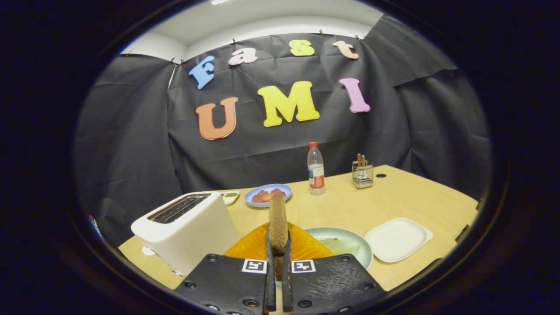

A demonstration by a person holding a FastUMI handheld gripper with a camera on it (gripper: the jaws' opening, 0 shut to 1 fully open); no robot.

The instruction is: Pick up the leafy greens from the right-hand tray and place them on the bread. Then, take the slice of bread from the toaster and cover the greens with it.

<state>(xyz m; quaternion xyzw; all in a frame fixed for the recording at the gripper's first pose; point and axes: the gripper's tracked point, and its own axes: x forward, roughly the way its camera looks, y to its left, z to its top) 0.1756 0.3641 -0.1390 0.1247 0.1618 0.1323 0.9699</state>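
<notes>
Gripper clamped on bread slice, held upright and edge-on between both fingers, sticking up past the fingertips. White toaster just left of the fingers, slots on top. Orange plate directly under and ahead of the slice. Pale green plate with leafy greens just right of the fingers; white square tray further right. Beyond: blue plate with reddish food, small white dish, water bottle, wire holder, all on the wooden table.

Bread slice lower end hidden between the fingers. Orange sheet and green plate partly covered, centre bottom. Plate contents blurred, maybe greens.
</notes>
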